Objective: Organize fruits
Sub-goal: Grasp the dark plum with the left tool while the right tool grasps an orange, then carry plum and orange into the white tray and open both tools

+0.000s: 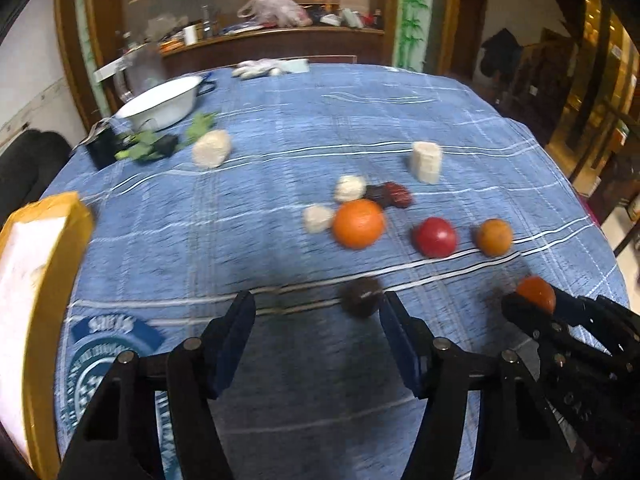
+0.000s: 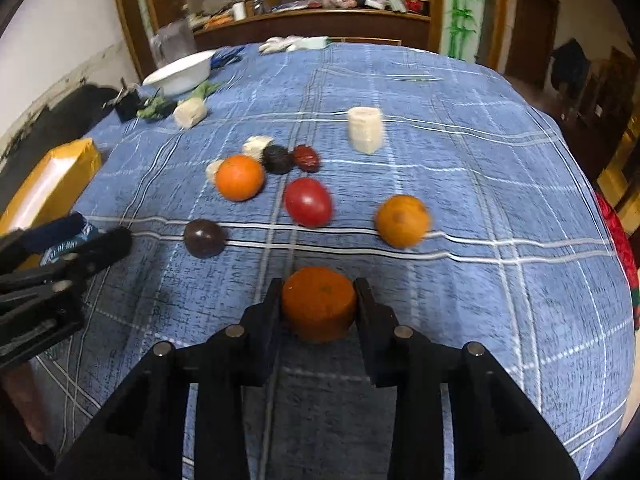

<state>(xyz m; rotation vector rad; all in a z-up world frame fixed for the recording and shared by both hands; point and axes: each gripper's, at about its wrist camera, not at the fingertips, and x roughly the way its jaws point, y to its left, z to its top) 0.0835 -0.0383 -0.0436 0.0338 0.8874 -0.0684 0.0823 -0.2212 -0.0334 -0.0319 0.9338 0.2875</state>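
On the blue-checked bench, the left tongs stand open, a dark round fruit lying just inside their right finger, not pinched. Further right, the right tongs are clamped on a deep-orange tangerine resting on the cloth.

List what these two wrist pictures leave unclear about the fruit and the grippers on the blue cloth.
- Dark round fruit, left wrist view: motion blur hides whether the left gripper touches it.
- Orange fruit, right wrist view: its underside is hidden by the right gripper shut on it.
- Yellow box, left wrist view: cut off by the edge, its contents unclear.
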